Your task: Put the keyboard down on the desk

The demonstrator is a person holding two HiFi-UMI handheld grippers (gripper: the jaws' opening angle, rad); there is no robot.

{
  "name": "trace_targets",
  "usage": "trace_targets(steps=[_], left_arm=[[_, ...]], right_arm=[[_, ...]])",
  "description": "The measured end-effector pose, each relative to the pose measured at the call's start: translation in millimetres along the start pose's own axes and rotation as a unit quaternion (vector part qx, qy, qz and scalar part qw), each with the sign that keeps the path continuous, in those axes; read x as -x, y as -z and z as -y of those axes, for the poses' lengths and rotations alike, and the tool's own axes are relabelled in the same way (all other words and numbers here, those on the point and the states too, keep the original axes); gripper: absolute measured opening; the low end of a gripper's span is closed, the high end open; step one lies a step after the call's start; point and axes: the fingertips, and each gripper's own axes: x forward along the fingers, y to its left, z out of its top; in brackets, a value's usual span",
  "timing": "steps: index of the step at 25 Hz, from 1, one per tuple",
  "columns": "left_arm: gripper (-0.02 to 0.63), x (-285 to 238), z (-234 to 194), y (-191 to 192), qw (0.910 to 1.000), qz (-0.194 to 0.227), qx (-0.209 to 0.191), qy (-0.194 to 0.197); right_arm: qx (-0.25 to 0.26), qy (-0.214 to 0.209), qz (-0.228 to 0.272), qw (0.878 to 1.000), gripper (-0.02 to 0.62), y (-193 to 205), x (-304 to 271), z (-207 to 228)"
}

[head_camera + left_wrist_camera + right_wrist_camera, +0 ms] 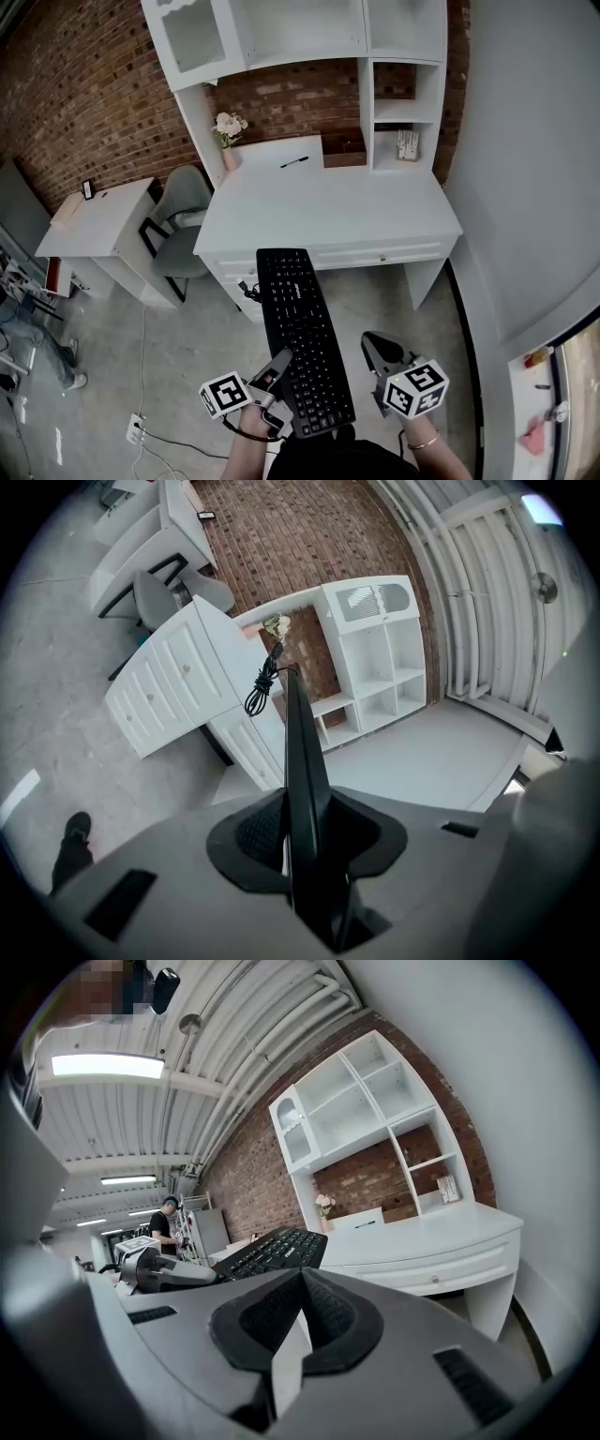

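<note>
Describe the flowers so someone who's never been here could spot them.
Find the big white desk topped with shelves, against the brick wall. At its back left corner stands a small pinkish vase of pale flowers. It is the only upright, soft-looking thing there; the black pen nearby lies flat.

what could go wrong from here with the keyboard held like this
The left tool pinches the keyboard near one end only, with the long body reaching out toward the desk; it might sag or twist loose. The right tool is shut and off to the side, giving no support. The bundled cable hangs from the far end and could snag on the desk's front edge or get trapped underneath.
</note>
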Motion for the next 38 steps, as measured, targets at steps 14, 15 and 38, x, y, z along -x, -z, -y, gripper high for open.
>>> trace_targets(steps=[14, 15, 38], left_arm=[[0.109, -92.4, -32.0, -94.9, 0.9992, -0.001, 0.035, 0.021], [0.109, -103.3, -34.9, -106.0, 0.9991, -0.004, 0.033, 0.024], [0.110, -277.8, -105.5, -306.4, 0.9972, -0.070, 0.022, 0.010]], right_arm=[[-0.013, 0.009, -0.019, 1.000, 0.006, -24.3, -114.4, 63.8], [-0.013, 0.012, -0.018, 1.000, 0.006, -28.7, -127.0, 70.2], [-0.029, 0.076, -0.022, 0.996, 0.006, -91.9, -333.2, 154.6]])
